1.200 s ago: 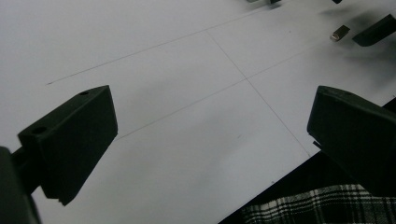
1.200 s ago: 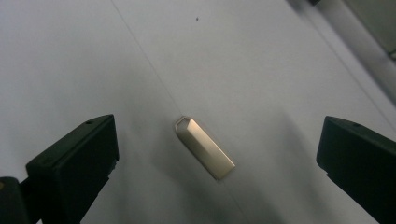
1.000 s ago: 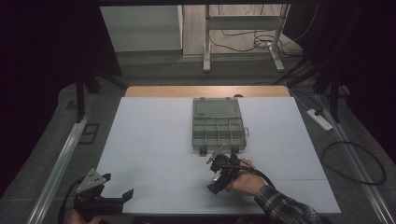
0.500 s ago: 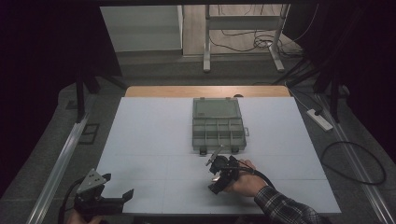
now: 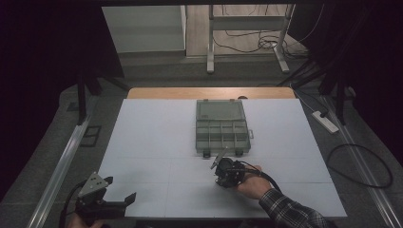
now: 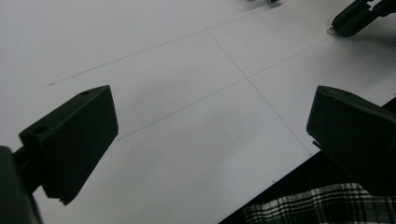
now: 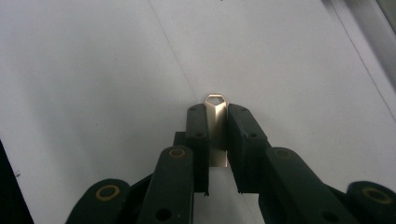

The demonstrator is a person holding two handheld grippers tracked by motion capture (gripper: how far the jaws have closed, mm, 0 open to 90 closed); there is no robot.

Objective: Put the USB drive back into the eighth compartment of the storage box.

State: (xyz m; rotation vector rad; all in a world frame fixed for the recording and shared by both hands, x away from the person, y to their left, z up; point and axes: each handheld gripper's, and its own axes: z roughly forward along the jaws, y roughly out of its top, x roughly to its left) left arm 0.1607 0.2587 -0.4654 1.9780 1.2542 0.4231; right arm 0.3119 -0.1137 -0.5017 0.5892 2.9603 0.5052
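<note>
My right gripper (image 7: 217, 121) is shut on a small gold-coloured metal piece (image 7: 216, 128) with a loop at its tip, and the jaws have just been closing on it. The piece stands between the pads just above the white table (image 7: 93, 70). In the high view a hand holds the right gripper (image 5: 218, 179) in front of a clear compartment box (image 5: 222, 128) whose lid lies open. My left gripper (image 5: 116, 190) hangs at the table's front left corner, and its jaws (image 6: 210, 135) are open with nothing between them.
The white table (image 5: 157, 133) has faint seam lines. A checked sleeve (image 5: 290, 209) comes in at the front right. Past the table's right edge a power strip (image 5: 325, 121) and cables (image 5: 361, 164) lie on the floor. A metal rail (image 5: 62, 161) runs along the left.
</note>
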